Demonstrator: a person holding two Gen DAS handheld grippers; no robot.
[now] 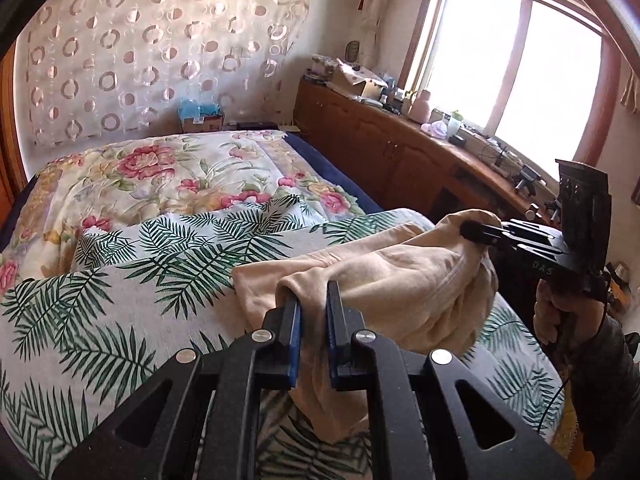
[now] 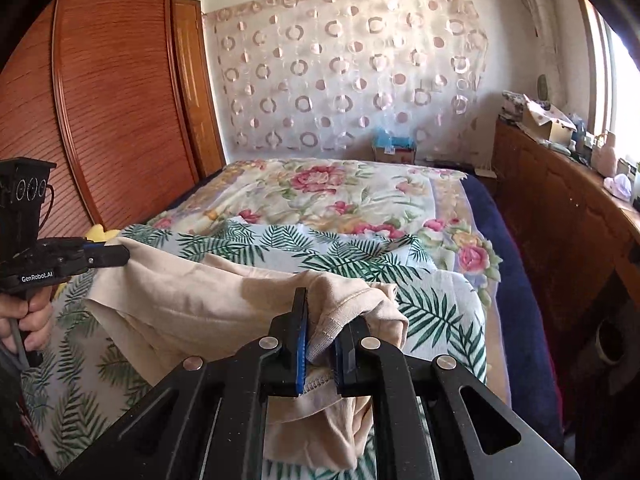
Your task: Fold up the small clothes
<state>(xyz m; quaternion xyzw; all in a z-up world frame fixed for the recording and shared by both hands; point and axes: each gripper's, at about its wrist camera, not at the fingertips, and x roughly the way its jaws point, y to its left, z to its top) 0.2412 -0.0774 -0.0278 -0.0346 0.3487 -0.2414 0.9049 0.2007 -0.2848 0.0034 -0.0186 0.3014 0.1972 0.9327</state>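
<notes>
A beige garment hangs lifted above the palm-leaf bed cover, stretched between both grippers. My left gripper is shut on one bunched edge of it, the cloth pinched between its blue pads. At the right of the left wrist view my right gripper is shut on the other end, held by a hand. In the right wrist view the right gripper clamps a stitched hem of the beige garment. The left gripper grips the far corner at the left.
The bed carries a floral quilt beyond the palm-leaf cover. A wooden cabinet crowded with small items runs under the window at the right. A wooden wardrobe stands left of the bed. A patterned curtain covers the far wall.
</notes>
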